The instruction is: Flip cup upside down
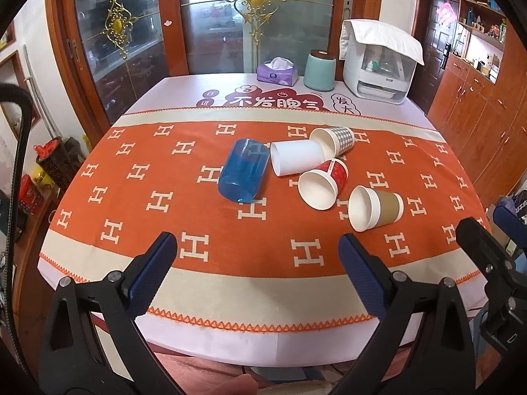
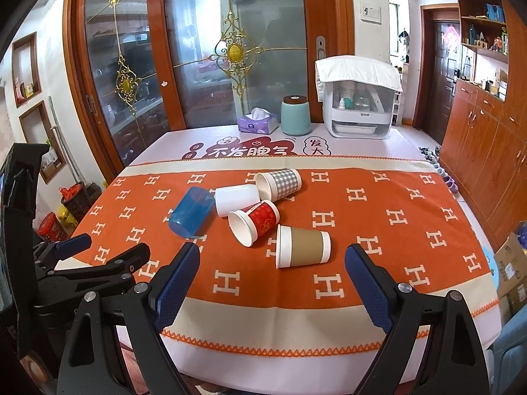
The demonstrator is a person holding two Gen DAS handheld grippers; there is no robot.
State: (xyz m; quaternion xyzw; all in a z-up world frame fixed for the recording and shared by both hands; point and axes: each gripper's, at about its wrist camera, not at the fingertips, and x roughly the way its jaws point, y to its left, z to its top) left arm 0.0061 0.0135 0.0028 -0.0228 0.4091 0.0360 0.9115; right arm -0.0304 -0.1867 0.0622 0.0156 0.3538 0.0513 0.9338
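Several cups lie on their sides on the orange cloth: a blue plastic cup (image 1: 243,173) (image 2: 192,212), a white cup (image 1: 296,161) (image 2: 237,199), a checked paper cup (image 1: 334,141) (image 2: 280,182), a red paper cup (image 1: 324,182) (image 2: 255,222) and a brown-sleeved paper cup (image 1: 375,207) (image 2: 303,246). My left gripper (image 1: 260,256) is open and empty above the table's near edge. My right gripper (image 2: 271,273) is open and empty, just short of the brown cup. The left gripper also shows at the left of the right wrist view (image 2: 98,253).
At the far table edge stand a purple tissue box (image 1: 277,71) (image 2: 258,121), a teal canister (image 1: 319,69) (image 2: 295,115) and a white appliance (image 1: 378,62) (image 2: 359,98) under a towel. Glass doors behind, wooden cabinets on the right, bins on the floor at left.
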